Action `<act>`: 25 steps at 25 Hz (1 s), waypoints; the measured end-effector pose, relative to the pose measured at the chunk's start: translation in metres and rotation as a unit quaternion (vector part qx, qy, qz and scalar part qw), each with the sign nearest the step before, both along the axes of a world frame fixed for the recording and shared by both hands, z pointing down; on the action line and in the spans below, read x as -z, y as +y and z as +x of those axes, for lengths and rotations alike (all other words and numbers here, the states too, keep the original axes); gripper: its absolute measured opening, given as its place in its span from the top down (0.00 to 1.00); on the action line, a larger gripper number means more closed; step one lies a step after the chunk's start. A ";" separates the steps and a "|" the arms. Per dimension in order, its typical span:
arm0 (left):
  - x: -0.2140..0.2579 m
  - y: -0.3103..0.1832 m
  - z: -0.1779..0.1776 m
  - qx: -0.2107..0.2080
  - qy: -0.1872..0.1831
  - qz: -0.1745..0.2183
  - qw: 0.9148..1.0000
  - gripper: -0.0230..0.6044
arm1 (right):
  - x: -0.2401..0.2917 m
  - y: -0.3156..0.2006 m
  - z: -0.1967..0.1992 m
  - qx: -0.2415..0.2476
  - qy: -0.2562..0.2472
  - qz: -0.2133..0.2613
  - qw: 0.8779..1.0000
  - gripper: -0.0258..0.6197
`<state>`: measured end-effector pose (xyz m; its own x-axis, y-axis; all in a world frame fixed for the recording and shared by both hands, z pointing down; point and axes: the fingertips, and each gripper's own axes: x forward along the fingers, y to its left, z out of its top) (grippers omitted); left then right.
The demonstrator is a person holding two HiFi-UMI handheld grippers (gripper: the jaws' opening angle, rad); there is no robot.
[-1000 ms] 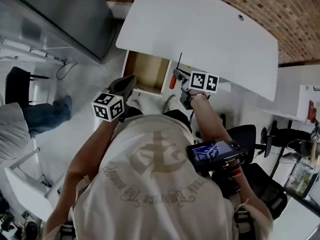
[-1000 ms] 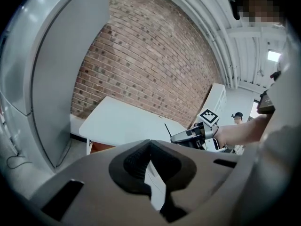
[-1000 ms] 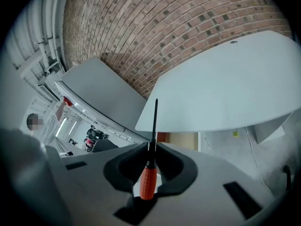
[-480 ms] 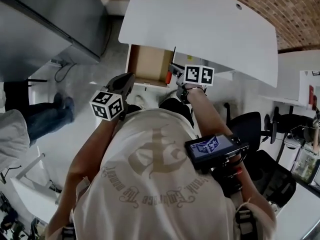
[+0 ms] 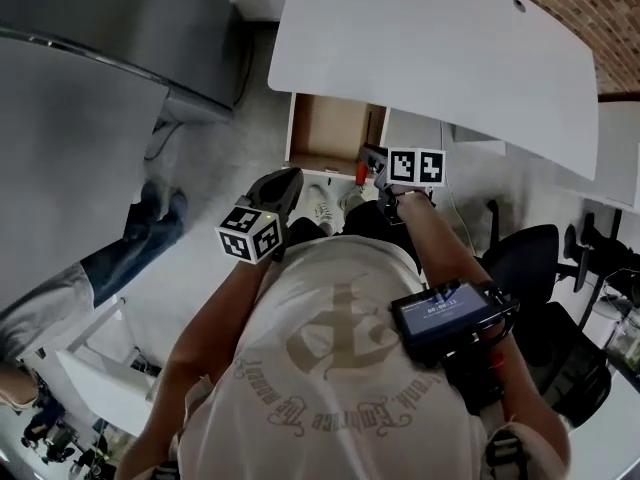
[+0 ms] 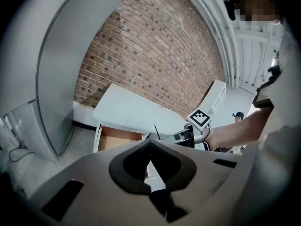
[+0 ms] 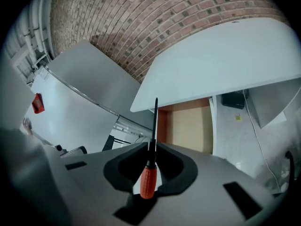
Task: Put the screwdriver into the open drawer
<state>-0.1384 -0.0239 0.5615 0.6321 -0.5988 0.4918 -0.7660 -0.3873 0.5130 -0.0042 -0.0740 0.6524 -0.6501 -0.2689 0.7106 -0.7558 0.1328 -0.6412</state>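
Note:
The screwdriver (image 7: 148,180) has an orange handle and a thin black shaft. My right gripper (image 7: 153,147) is shut on it, shaft pointing forward at the open drawer (image 7: 190,126). In the head view the wood-lined drawer (image 5: 322,133) juts from under the white desk (image 5: 440,48). The right gripper (image 5: 372,163) holds the screwdriver (image 5: 362,173) at the drawer's front right corner. My left gripper (image 5: 285,180) hangs lower left of the drawer, shut and empty. In its own view the left gripper (image 6: 150,145) faces the drawer (image 6: 120,139) and the right gripper's marker cube (image 6: 201,118).
A tall grey cabinet (image 5: 100,58) stands left of the desk. A person in jeans (image 5: 140,238) is at the left. A black office chair (image 5: 525,258) sits to the right. A low white table (image 5: 100,388) is at lower left. A brick wall (image 7: 188,18) runs behind the desk.
Both grippers have sunk toward the drawer. The right gripper, still holding the screwdriver, has moved from right of the drawer to its front right corner.

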 end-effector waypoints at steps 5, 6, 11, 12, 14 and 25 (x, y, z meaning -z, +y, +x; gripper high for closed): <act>-0.007 0.000 0.003 -0.002 -0.006 -0.017 1.000 0.93 | -0.023 0.004 -0.006 0.011 0.002 -0.020 1.000 0.86; -0.007 0.001 0.003 -0.001 -0.006 -0.019 1.000 0.93 | -0.025 0.006 -0.009 0.014 0.001 -0.022 1.000 0.86; -0.003 0.011 0.005 0.002 -0.009 -0.029 1.000 0.93 | -0.032 0.017 -0.015 0.021 -0.002 -0.037 0.999 0.86; -0.004 0.015 0.006 0.002 -0.011 -0.033 0.999 0.93 | -0.033 0.019 -0.015 0.021 -0.004 -0.040 0.999 0.86; -0.010 0.021 0.008 0.003 -0.014 -0.040 0.999 0.93 | -0.039 0.022 -0.015 0.023 -0.007 -0.043 0.999 0.86; -0.031 0.032 0.019 0.022 -0.009 -0.067 0.997 0.93 | -0.070 0.016 -0.016 0.027 -0.005 -0.047 0.998 0.86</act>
